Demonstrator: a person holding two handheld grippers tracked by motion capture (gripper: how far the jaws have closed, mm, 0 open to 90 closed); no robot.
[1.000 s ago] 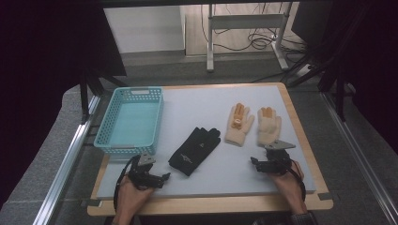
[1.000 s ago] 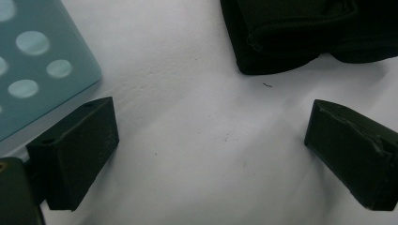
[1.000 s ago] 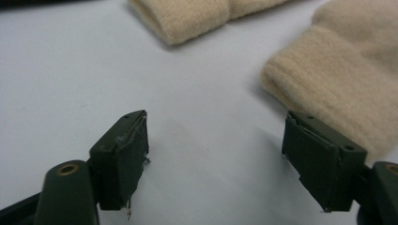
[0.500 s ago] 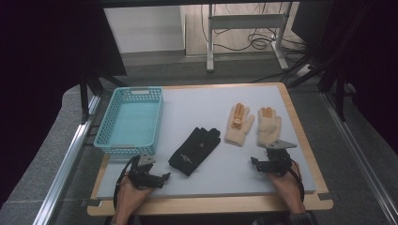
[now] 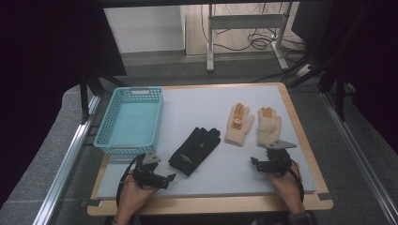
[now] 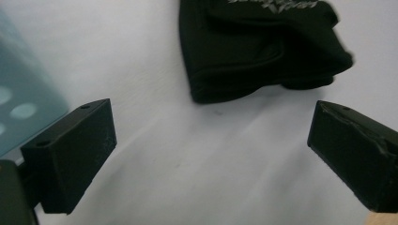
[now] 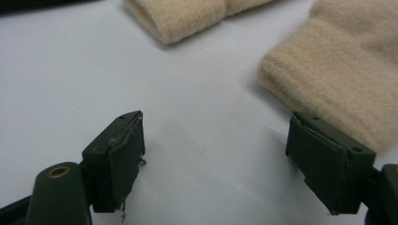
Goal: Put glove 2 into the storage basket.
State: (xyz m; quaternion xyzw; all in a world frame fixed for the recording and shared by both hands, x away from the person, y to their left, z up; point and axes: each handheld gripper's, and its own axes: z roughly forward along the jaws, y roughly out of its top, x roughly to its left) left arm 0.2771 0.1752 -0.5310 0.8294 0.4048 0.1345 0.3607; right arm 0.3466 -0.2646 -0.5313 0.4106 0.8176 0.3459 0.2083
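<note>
A black glove (image 5: 194, 150) lies in the middle of the white mat (image 5: 211, 108), its cuff (image 6: 263, 51) just ahead of my left gripper (image 6: 211, 154). That left gripper (image 5: 159, 177) rests open near the front edge, nothing between its jaws. Two cream gloves lie at the right: one (image 5: 238, 124) with orange fingertips, the other (image 5: 269, 126) beside it. My right gripper (image 5: 266, 161) sits open just short of the right cream glove's cuff (image 7: 338, 79), and the other cuff (image 7: 183, 16) lies farther off.
A light blue plastic basket (image 5: 132, 121) stands empty at the left of the mat, and its wall (image 6: 21, 108) is close to my left jaw. The table's wooden rim (image 5: 211, 204) runs along the front. Metal rails flank the table.
</note>
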